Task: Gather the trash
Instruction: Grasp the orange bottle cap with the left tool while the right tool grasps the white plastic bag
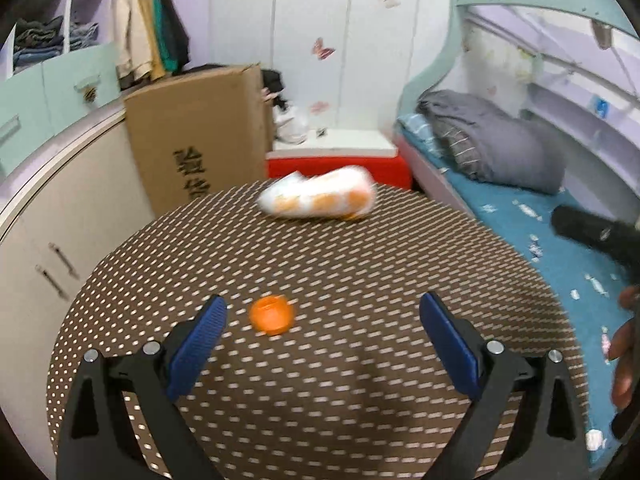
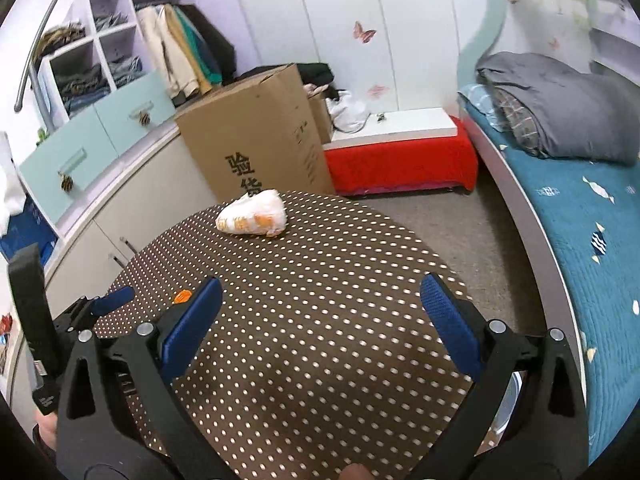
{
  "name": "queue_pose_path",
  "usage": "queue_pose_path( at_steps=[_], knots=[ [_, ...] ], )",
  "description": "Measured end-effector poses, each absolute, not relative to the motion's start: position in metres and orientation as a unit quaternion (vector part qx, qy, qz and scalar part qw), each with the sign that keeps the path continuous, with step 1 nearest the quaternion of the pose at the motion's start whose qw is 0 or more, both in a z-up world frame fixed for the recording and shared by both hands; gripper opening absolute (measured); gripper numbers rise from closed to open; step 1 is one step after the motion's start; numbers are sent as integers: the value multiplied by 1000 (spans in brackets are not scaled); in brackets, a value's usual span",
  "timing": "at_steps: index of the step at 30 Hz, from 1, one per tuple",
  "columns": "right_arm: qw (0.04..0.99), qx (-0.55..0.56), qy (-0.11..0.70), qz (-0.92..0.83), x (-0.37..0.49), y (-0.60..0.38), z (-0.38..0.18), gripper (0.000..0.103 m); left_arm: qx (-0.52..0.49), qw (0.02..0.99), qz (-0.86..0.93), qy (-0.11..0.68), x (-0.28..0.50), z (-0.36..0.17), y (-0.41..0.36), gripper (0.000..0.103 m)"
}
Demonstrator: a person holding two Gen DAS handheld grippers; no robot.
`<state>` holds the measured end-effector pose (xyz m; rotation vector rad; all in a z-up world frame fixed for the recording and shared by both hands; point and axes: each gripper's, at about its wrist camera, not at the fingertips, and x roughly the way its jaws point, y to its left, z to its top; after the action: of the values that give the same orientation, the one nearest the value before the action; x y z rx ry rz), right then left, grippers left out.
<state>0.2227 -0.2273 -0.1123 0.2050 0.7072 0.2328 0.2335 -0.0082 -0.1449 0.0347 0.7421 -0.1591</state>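
Teal-sheeted bed (image 2: 568, 240); cardboard box (image 2: 256, 136)

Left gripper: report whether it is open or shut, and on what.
Open. The left gripper has its blue pads spread wide over the dotted table, gripping nothing; the orange cap lies loose between them.

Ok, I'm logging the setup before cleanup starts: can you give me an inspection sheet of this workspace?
Surface: round table, brown dotted cloth.
Job's things: orange cap near the left tool; crumpled white-and-orange wrapper at the far edge.
Clutter: nothing seen.
Grippers: left tool open, empty; right tool open, empty.
Cables: nothing seen.
Surroundings: cardboard box, red bench, bed, shelves with clothes.
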Motion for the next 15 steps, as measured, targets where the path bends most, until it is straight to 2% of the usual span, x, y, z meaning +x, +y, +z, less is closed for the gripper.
queue_pose_path(
  at_steps=[10, 11, 13, 14, 15],
  knots=[
    [913, 80, 377, 134, 265, -198, -136, 97, 7, 906, -50, 421, 262, -186, 17, 93],
    [911, 78, 381, 136, 270, -194, -138, 97, 11, 905, -52, 423, 264, -187, 17, 90],
    [907, 69, 390, 140, 279, -187, -145, 97, 11, 898, -60, 435, 272, -192, 17, 69],
    [905, 64, 396, 143, 285, -183, -149, 97, 12, 897, -61, 437, 276, -193, 17, 66],
    [902, 60, 402, 146, 291, -178, -153, 97, 16, 898, -64, 436, 277, -193, 16, 58]
  ],
)
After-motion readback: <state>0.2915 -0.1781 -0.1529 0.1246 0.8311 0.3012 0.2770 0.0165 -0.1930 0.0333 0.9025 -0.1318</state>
